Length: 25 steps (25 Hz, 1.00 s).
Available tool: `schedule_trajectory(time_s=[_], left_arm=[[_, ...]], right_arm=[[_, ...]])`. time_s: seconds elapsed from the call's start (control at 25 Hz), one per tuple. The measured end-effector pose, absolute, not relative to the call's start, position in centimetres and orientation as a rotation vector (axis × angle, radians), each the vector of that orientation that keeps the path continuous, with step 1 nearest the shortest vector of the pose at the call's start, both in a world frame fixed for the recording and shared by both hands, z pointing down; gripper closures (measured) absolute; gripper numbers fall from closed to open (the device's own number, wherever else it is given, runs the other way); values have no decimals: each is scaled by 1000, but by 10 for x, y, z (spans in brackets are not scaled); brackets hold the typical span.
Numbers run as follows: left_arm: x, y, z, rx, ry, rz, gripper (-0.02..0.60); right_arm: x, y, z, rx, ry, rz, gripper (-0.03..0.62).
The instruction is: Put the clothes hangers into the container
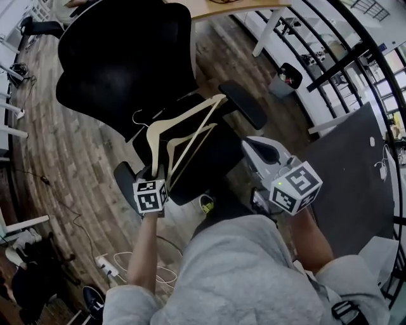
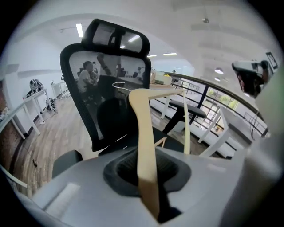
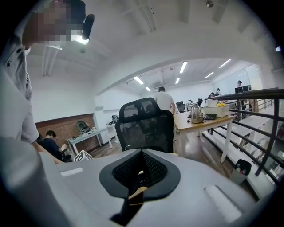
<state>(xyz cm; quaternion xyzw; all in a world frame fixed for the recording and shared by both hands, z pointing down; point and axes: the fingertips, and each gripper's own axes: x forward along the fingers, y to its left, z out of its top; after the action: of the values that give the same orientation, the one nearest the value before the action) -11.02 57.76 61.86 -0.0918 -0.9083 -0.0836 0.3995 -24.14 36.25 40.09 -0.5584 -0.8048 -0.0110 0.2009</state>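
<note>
Two pale wooden clothes hangers (image 1: 155, 130) with wire hooks rise together from my left gripper (image 1: 157, 170), which is shut on their lower ends above the seat of a black office chair (image 1: 127, 63). In the left gripper view one hanger's arm (image 2: 144, 128) runs up out of the slot between the jaws of the left gripper (image 2: 148, 173). My right gripper (image 1: 250, 145) is to the right of the hangers and apart from them. In its own view the right gripper (image 3: 141, 170) has its jaws close together, with a small tan sliver in the slot that I cannot identify.
The chair's armrest (image 1: 244, 105) juts out between the hangers and my right gripper. A wooden desk (image 1: 228, 7) stands beyond the chair, a black railing (image 1: 355, 57) runs at the right, and a dark panel (image 1: 355, 178) lies below it. Cables and a power strip (image 1: 104, 266) lie on the floor.
</note>
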Motion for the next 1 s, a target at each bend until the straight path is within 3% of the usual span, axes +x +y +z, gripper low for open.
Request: schedule_trajectory(time_s=[0.52,1.0], left_arm=[[-121,508,504,9,-2566,-77,520],[-188,351,470,533,-2606,-1,520]], right_arm=[[-223,263,351,-1335,-2474,-57,595],[-210,105,341,-904,-2661,-87,595]])
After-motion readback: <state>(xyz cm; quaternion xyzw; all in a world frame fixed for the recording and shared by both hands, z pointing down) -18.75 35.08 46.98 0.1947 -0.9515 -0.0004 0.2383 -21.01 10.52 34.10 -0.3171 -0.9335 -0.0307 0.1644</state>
